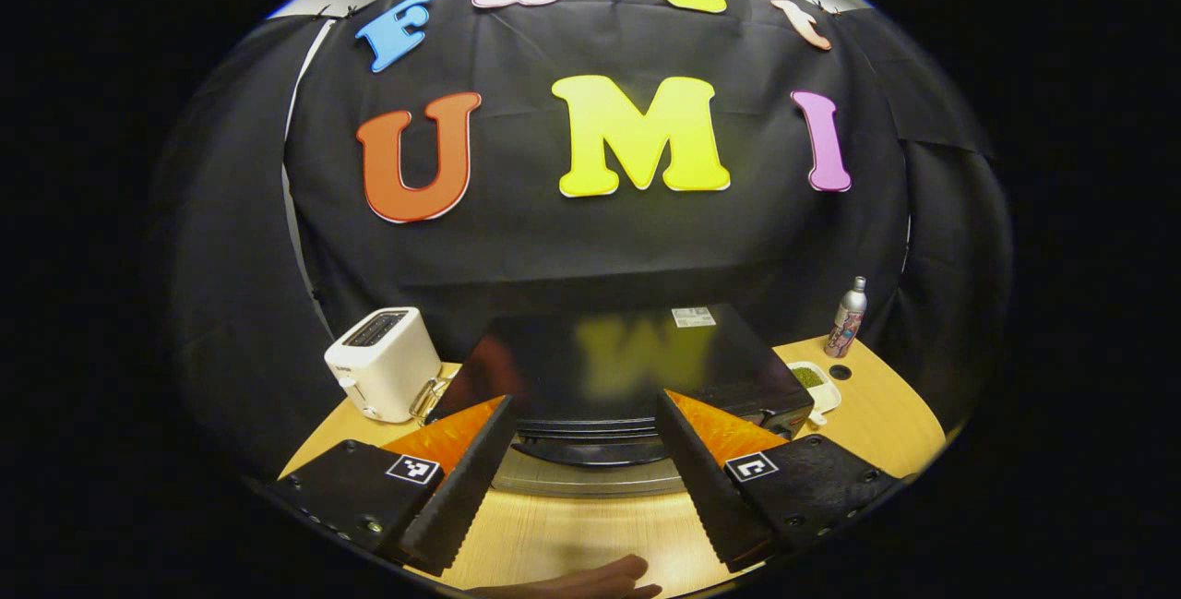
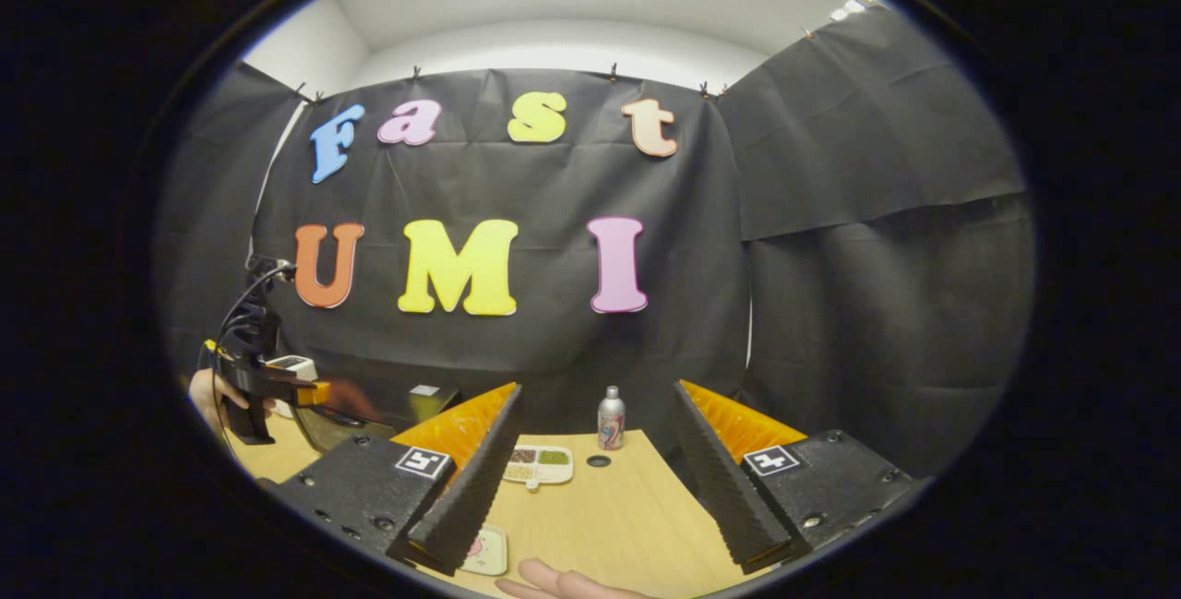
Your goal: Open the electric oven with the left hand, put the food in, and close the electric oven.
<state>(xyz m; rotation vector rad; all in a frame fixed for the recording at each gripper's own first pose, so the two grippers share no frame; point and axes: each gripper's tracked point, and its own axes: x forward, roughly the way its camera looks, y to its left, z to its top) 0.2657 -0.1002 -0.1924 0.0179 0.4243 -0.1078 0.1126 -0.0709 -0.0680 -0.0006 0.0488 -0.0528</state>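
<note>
The black electric oven (image 1: 609, 368) sits straight ahead in the left gripper view, its glossy top facing me and a silver band along its front (image 1: 581, 484). My left gripper (image 1: 586, 401) is open just above and in front of it, holding nothing. In the right gripper view, the right gripper (image 2: 595, 391) is open over the wooden table (image 2: 627, 516). A small plate (image 2: 486, 548) with something pinkish lies by its left finger. Further left in that view, a hand holds the left gripper (image 2: 309, 391) above the oven (image 2: 355, 428).
A white toaster (image 1: 383, 377) stands left of the oven. To the oven's right are a divided dish of food (image 2: 540, 463), a metal bottle (image 2: 610, 419) and a cable hole (image 2: 598, 461) in the table. Part of a hand (image 1: 590, 581) shows at the bottom edge.
</note>
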